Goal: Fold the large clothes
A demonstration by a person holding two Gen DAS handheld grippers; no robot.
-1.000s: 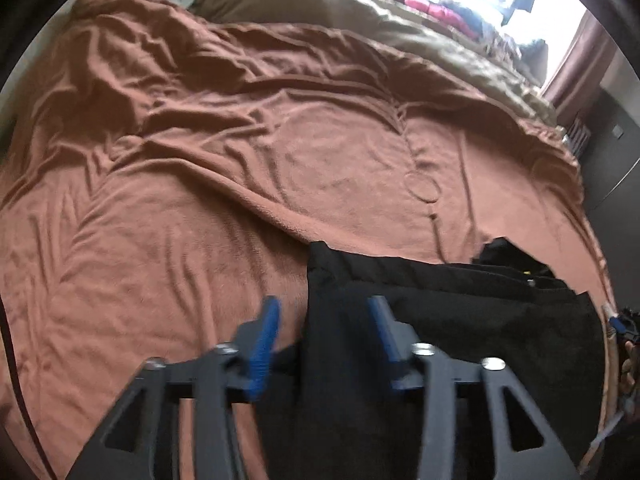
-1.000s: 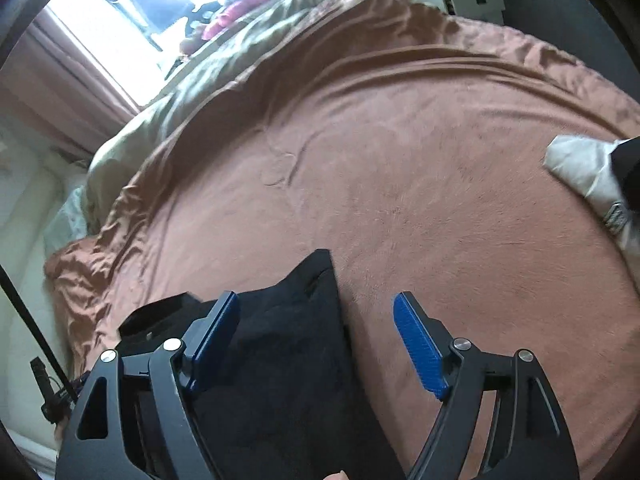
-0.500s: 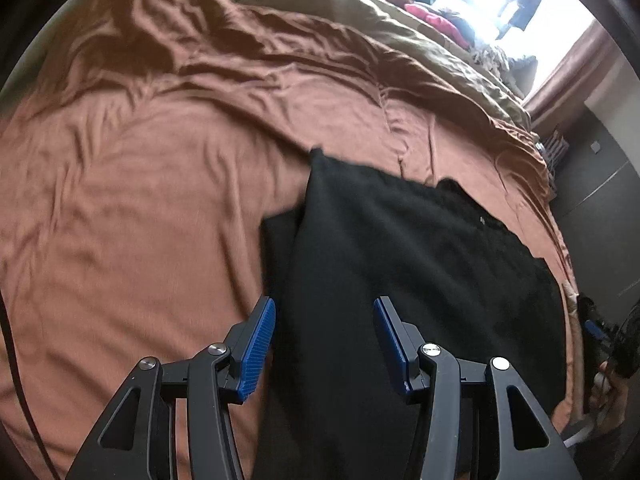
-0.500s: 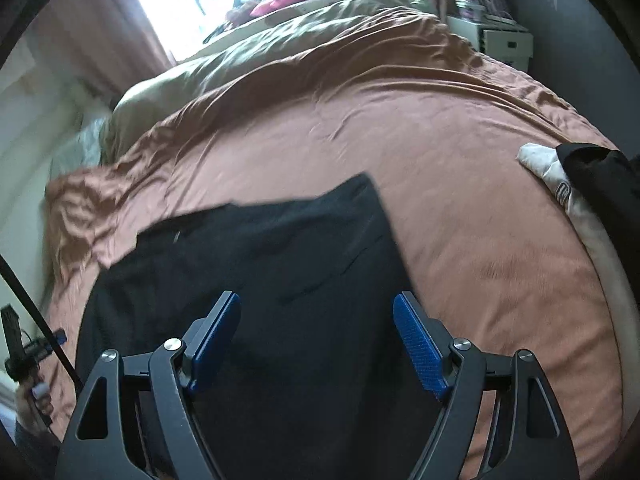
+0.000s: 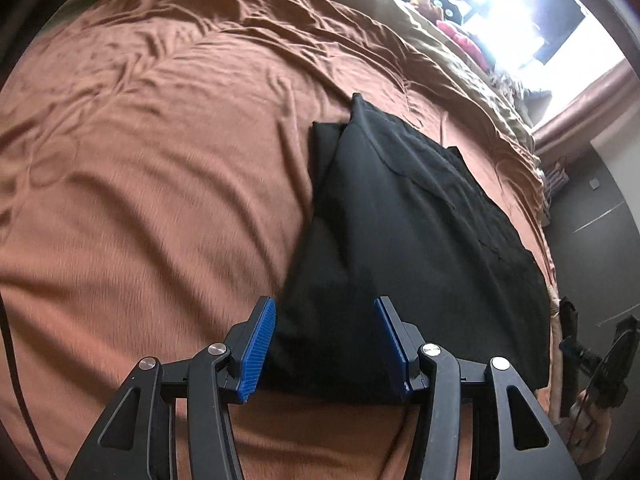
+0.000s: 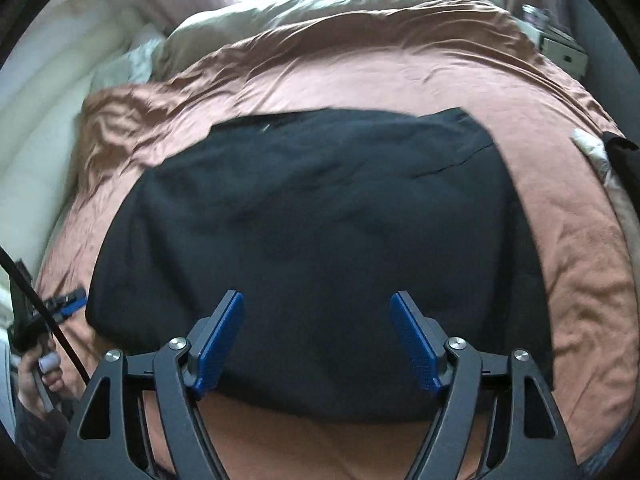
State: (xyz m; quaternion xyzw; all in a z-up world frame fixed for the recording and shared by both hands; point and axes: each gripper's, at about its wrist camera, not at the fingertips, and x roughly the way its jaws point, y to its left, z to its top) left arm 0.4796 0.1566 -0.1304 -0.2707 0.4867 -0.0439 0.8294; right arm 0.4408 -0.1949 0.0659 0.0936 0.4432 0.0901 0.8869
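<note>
**Both grippers spread apart over a folded black garment on a brown bed cover**

Left gripper (image 5: 324, 344) hangs with its two blue ribbed pads wide apart and nothing between them, its fingertips over the near left part of the black garment (image 5: 408, 248). Right gripper (image 6: 318, 340) is likewise spread, its jaws gaping with no cloth caught, poised above the near edge of the same garment (image 6: 320, 220).

That garment lies flat on the bed as a broad, roughly rectangular slab of matte black fabric, smooth with only a few shallow creases. In the left wrist view a second layer peeks out along its far left side as a narrow strip, and a thin seam line runs across the upper layer. In the right wrist view a short diagonal slit or seam marks the far right corner.

Beneath it spreads a brown blanket (image 5: 140, 200) of soft, short-napped cloth, heavily rippled toward the far left and smoother near the garment. Beyond the blanket lies an olive-tan duvet (image 6: 320, 4), crumpled in long folds, with a bright window (image 5: 516, 12) behind it. A white cloth (image 6: 590, 148) sits at the right edge of the bed, just beside a dark item that is too cropped to identify.
</note>
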